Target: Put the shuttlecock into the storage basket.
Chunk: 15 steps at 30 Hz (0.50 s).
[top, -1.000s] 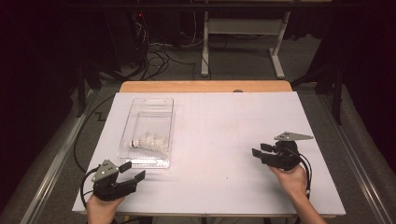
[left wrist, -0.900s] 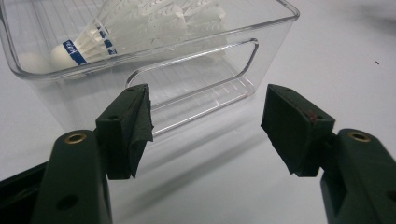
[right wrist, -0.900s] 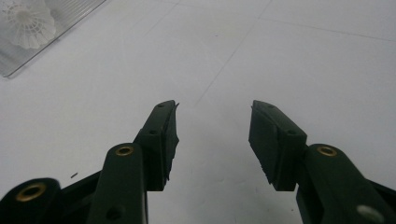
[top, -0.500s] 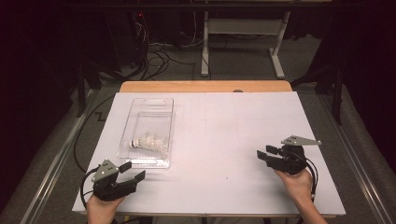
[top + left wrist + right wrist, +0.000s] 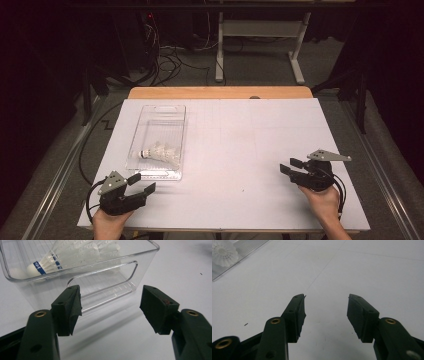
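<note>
The shuttlecocks lie in the clear box, at ten o'clock on the counter. The left gripper waits just below it, jaws open, ready to reach in. The right gripper, at four o'clock, has just been opening its jaws, with nothing between them.

high view: above, facing forward-down | gripper views: low, close over table | shared: clear bin

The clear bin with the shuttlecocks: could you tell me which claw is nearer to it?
Left. The left claw sits just off the clear bin's near end; the right claw is far across the table.
</note>
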Each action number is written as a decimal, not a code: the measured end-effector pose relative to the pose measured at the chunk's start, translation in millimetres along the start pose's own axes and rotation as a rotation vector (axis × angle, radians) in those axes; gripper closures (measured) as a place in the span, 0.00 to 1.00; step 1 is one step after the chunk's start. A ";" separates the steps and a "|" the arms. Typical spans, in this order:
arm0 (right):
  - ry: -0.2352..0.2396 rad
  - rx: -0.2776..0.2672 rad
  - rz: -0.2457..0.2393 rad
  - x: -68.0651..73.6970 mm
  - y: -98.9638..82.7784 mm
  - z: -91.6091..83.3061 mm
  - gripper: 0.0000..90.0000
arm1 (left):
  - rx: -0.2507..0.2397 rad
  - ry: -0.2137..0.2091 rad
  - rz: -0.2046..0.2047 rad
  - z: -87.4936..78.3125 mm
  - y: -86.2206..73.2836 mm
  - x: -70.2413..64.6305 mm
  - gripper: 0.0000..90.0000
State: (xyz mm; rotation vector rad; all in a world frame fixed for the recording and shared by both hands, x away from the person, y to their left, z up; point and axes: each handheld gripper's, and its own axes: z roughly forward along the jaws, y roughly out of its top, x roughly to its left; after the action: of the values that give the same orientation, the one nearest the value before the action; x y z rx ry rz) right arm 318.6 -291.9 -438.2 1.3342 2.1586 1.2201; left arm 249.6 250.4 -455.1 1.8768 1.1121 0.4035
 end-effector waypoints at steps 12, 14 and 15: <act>-0.002 -0.014 0.017 -3.7 -8.9 -5.5 0.53 | -0.003 0.001 -0.002 -0.7 0.0 0.2 0.38; -0.005 -0.016 0.016 -3.7 -10.3 -6.6 0.52 | -0.004 0.001 -0.002 -0.7 0.0 0.4 0.38; -0.005 -0.019 0.013 -4.1 -11.0 -7.1 0.52 | -0.003 0.002 -0.003 -0.7 0.0 0.6 0.38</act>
State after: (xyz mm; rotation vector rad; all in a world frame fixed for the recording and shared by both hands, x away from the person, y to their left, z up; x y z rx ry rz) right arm 309.9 -301.1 -443.4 1.3441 2.1333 1.2378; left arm 249.4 251.2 -454.8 1.8722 1.1141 0.4054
